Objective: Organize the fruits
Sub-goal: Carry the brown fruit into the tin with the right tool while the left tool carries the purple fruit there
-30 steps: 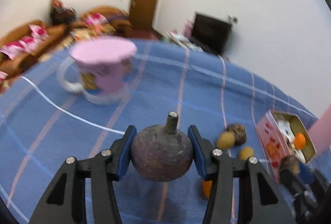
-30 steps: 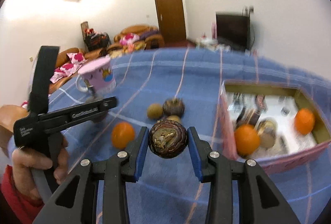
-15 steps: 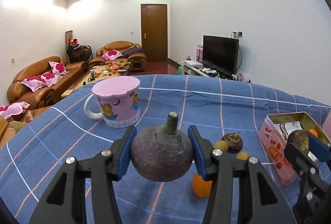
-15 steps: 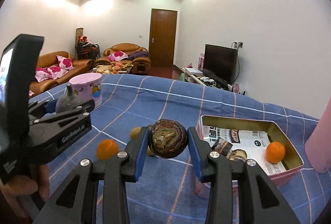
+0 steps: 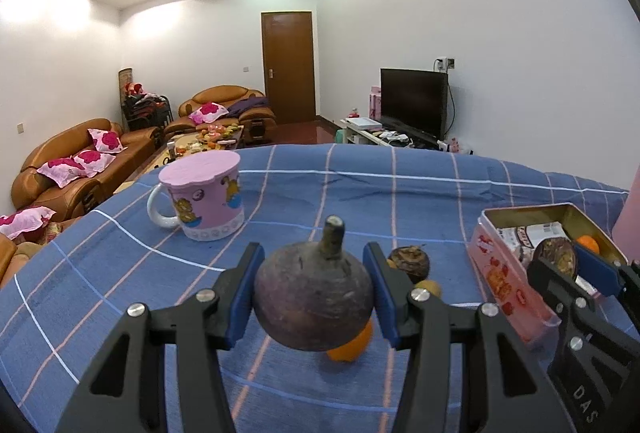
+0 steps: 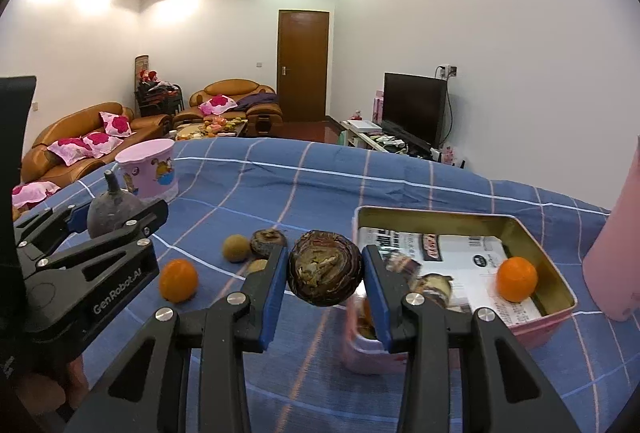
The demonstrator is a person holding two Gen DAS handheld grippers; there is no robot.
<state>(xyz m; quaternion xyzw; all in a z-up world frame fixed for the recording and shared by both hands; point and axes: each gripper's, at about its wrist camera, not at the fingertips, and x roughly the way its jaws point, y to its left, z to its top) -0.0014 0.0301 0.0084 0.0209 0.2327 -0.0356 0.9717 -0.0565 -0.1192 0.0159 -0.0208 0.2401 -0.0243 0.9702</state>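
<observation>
**Both grippers hold dark fruit above the blue cloth**

A purple mangosteen (image 5: 314, 303), stem up, is clamped between the blue pads of the left gripper (image 5: 314, 297), clear of the checked tablecloth (image 5: 120, 265). The right gripper (image 6: 325, 275) grips a second, brown-crusted mangosteen (image 6: 325, 273) in the same way, raised beside the near corner of the pink tin (image 6: 564, 285). Just beyond the right fingers, inside the tin, lie an orange (image 6: 516, 279) and wrapped items. Left of those fingers, on the cloth, sit a loose orange (image 6: 178, 281), a tan longan (image 6: 236, 248) and a third dark mangosteen (image 6: 266, 243). Farther off, beyond the left fingers, stands a lidded pink mug (image 5: 206, 199).
</observation>
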